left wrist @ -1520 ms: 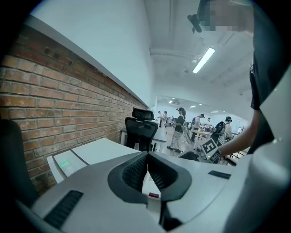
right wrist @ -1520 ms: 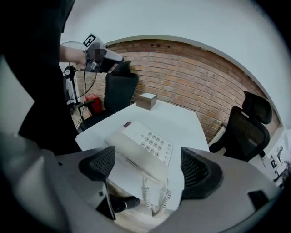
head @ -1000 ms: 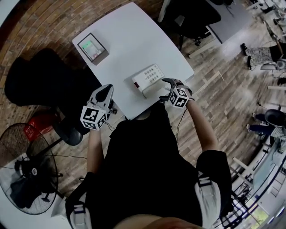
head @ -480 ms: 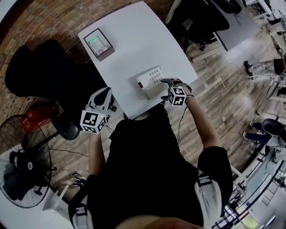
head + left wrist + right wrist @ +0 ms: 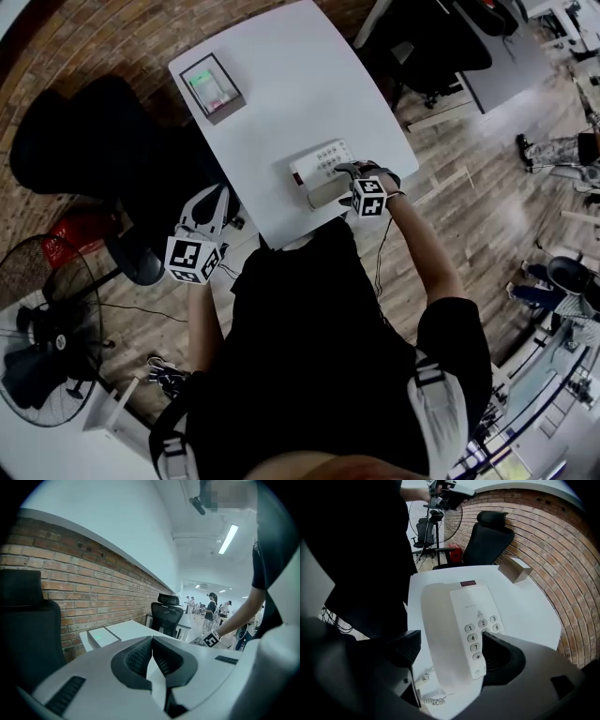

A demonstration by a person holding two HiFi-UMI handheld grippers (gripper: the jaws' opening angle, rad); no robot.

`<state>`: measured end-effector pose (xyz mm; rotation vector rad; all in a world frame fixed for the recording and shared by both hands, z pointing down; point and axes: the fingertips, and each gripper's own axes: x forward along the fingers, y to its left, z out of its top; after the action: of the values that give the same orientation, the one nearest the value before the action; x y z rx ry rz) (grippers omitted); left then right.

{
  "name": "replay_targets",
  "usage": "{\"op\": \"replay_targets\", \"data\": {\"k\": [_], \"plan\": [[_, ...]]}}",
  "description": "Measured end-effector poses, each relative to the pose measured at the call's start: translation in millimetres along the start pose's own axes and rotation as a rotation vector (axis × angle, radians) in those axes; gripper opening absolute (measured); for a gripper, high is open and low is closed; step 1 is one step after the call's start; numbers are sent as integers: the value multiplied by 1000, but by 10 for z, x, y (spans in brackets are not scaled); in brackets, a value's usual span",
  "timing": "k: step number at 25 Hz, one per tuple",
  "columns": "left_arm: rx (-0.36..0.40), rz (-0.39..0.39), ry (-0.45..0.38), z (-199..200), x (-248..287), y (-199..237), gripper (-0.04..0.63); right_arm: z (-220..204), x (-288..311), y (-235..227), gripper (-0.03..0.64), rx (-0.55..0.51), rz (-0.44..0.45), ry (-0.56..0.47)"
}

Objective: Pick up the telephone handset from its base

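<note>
A white telephone point(image 5: 322, 165) lies near the front edge of the white table point(image 5: 281, 84). Its handset point(image 5: 440, 634) rests on the base, left of the keypad point(image 5: 480, 625). My right gripper point(image 5: 450, 641) points steeply down over the phone point(image 5: 349, 174). Its jaws straddle the handset and are closing, but the pads do not touch it. My left gripper point(image 5: 208, 217) hangs off the table's left front corner, away from the phone. In the left gripper view its jaws point(image 5: 151, 641) meet with nothing between them.
A coiled cord point(image 5: 424, 686) lies by the handset's near end. A small box with a green top point(image 5: 214, 87) sits at the table's far left corner. A black office chair point(image 5: 84, 150) stands left of the table, and a floor fan point(image 5: 52, 347) behind it.
My right gripper has sunk onto the phone and rolled, so its jaws now straddle the handset. The left gripper has drifted a little along the table's edge.
</note>
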<state>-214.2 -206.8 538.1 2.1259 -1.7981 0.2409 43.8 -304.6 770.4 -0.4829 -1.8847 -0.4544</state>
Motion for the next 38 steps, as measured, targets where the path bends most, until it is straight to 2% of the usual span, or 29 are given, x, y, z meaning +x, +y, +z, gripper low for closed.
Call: {"op": "replay_targets", "data": {"k": [6,11,16,27,38], "plan": [[-3,21,4,-8,-32,56,18,-29,77,60,299,-45,34,21],[2,20,2,26,-54,109,19,64,50,84,245,-85,63,19],[8,10,-8,54,-79,99,19,65,42,126,229,-101,81,31],[26,-5,-22,121,-153,107,19,88,-4,125,216,-127,58,67],[35,-36,-33,138,-186,91,18,71,-154,167,213,-26,23,75]]}}
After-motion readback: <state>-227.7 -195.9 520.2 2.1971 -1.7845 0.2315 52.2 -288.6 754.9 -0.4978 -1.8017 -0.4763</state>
